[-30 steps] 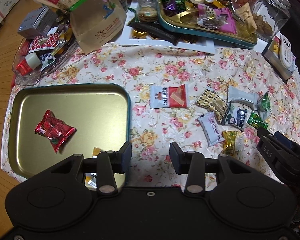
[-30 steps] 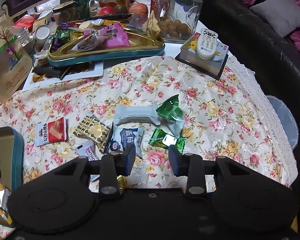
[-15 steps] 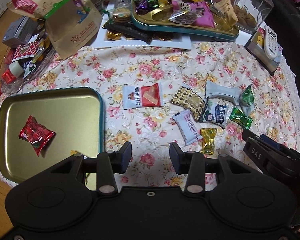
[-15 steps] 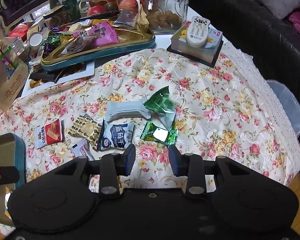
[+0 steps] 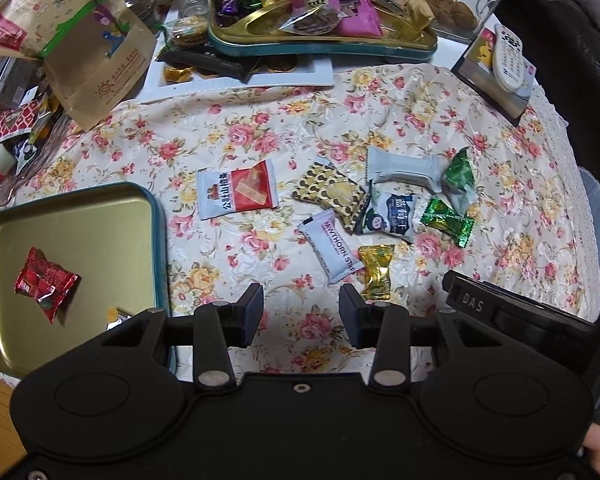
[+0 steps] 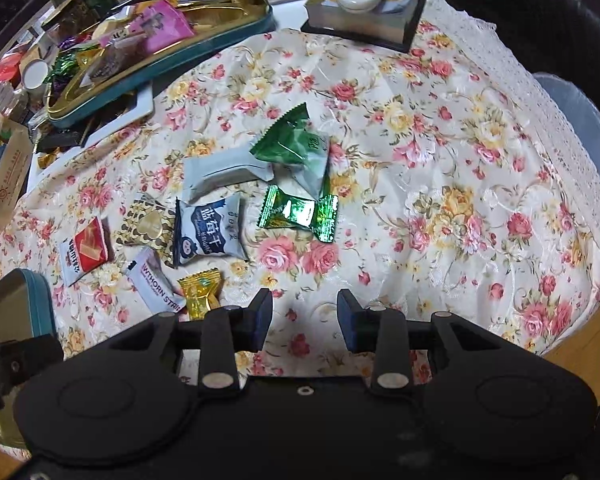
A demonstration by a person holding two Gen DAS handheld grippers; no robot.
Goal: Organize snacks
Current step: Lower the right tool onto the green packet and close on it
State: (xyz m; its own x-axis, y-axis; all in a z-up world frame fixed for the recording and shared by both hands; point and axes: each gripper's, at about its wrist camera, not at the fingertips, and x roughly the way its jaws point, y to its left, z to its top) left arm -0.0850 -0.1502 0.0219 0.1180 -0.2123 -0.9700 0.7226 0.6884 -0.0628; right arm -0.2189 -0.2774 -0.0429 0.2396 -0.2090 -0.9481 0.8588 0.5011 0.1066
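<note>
Several wrapped snacks lie loose on the floral cloth: a red-and-white packet (image 5: 238, 195), a gold-patterned packet (image 5: 329, 193), a white hawthorn strip (image 5: 333, 251), a gold candy (image 5: 375, 271), a blueberry packet (image 6: 209, 231) and a shiny green candy (image 6: 298, 213). A gold tray (image 5: 100, 216) at the left holds a red candy (image 5: 44, 282). My left gripper (image 5: 301, 315) hovers open over bare cloth just below the gold candy, nothing between its fingers. My right gripper (image 6: 304, 320) is open too, below the green candy. The right gripper's body (image 5: 500, 312) shows in the left wrist view.
A second gold tray (image 5: 320, 46) piled with snacks sits at the back. A paper bag (image 5: 88, 48) stands at back left, a glass jar (image 5: 460, 4) and a remote on a box (image 5: 508, 60) at back right. The table edge runs along the right (image 6: 560, 128).
Both grippers shifted: in the left wrist view the tray slid leftward and the loose snacks came closer. In the right wrist view the snacks loom larger and nearer. Neither gripper's gap changed.
</note>
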